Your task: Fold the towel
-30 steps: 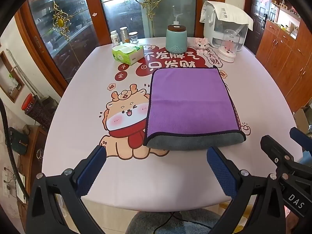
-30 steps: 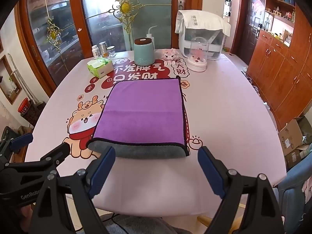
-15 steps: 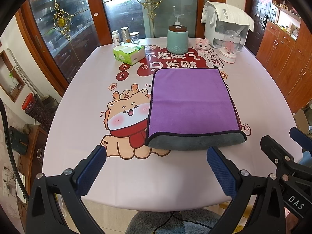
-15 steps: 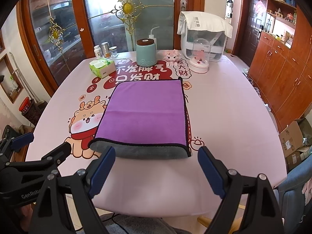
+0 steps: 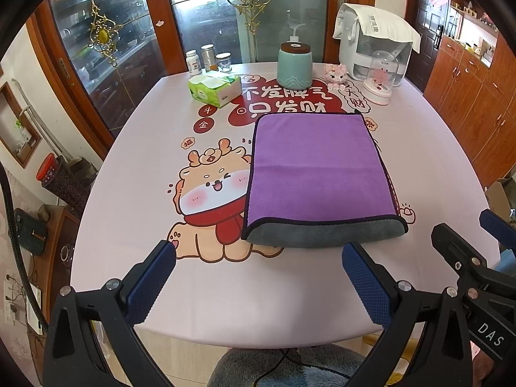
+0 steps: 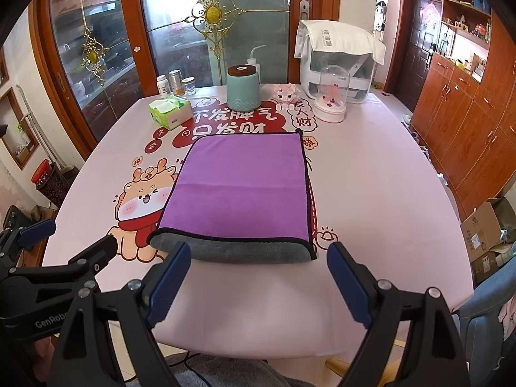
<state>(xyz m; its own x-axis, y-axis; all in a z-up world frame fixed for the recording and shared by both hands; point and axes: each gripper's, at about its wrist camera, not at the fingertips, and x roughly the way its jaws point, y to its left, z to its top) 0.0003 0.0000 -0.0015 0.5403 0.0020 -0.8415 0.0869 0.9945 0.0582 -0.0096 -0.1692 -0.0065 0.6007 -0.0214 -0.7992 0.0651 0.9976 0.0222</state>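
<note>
Towel lies flat on the table, nearer its front edge than its back, purple face up with a grey band showing along the near side, apparently folded once. Our left gripper and right gripper hang over the front edge, both spread wide and holding nothing. For the next fold we judge it best to pinch both layers at the two near corners, lift evenly and lay them onto the far edge, keeping the hems square. Along the back edge stand a teal jar, a tissue box and a glass dome; none touches the cloth.
</note>
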